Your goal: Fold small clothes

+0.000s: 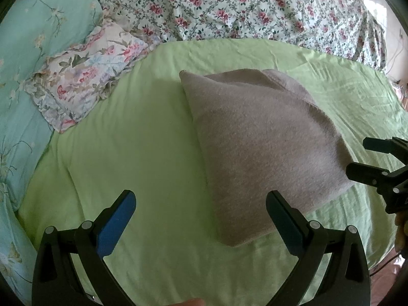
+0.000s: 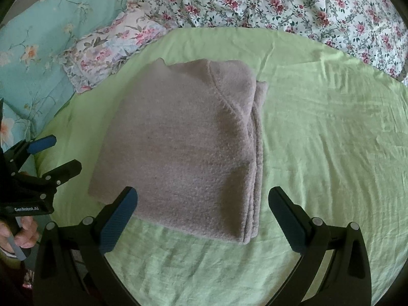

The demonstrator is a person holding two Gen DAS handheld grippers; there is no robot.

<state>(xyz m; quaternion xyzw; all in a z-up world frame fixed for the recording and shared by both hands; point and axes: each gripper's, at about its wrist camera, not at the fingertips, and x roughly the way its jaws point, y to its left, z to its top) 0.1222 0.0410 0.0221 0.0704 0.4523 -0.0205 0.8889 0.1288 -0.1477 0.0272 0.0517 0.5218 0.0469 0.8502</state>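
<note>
A grey knitted garment [image 2: 183, 142] lies folded in a thick stack on the light green sheet [image 2: 318, 140], its layered edges on the right side. It also shows in the left wrist view [image 1: 262, 148]. My left gripper [image 1: 201, 204] is open and empty, just short of the garment's near left corner; it shows in the right wrist view [image 2: 53, 155] at the left. My right gripper [image 2: 202, 201] is open and empty, hovering over the garment's near edge; it shows in the left wrist view [image 1: 357, 158] at the right.
A floral pillow [image 1: 89, 74] and a turquoise floral duvet [image 1: 28, 58] lie at the left. A white quilt with red flowers [image 1: 242, 5] is bunched along the far side. The green sheet [image 1: 132, 137] spreads around the garment.
</note>
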